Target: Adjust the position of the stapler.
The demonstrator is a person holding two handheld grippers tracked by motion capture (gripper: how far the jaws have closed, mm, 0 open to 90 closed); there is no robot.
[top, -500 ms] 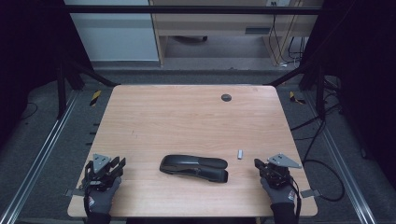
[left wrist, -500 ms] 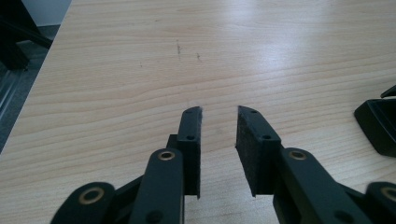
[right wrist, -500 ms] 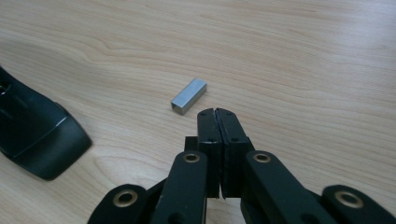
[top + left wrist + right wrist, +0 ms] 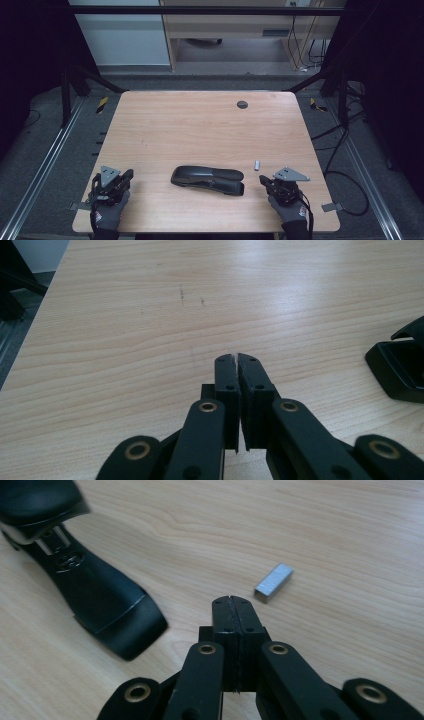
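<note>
Left gripper: the left gripper (image 4: 126, 176) is at the near left corner of the table, held by a gloved hand (image 4: 106, 212). In the left gripper view its two black jaws are pressed together with nothing between them (image 4: 237, 358).
Right gripper: the right gripper (image 4: 263, 180) is at the near right part of the table, also held by a gloved hand (image 4: 290, 210). In the right gripper view its jaws are closed flat against each other and hold nothing (image 4: 231, 600).
Stapler: a black stapler (image 4: 207, 179) lies on the table between the two grippers, apart from both. Its long side runs left to right. In the right gripper view its flat base (image 4: 102, 605) is near the jaws, and the top arm is lifted a little from the base.
Staples: a small silver block of staples (image 4: 257, 164) lies just beside the right end of the stapler, a little farther than the right gripper, not touching it (image 4: 274, 582).
Table: a light wooden table (image 4: 200, 125), bare in the middle.
Far edge: a small dark round disc (image 4: 242, 104) is in the tabletop near the far side.
</note>
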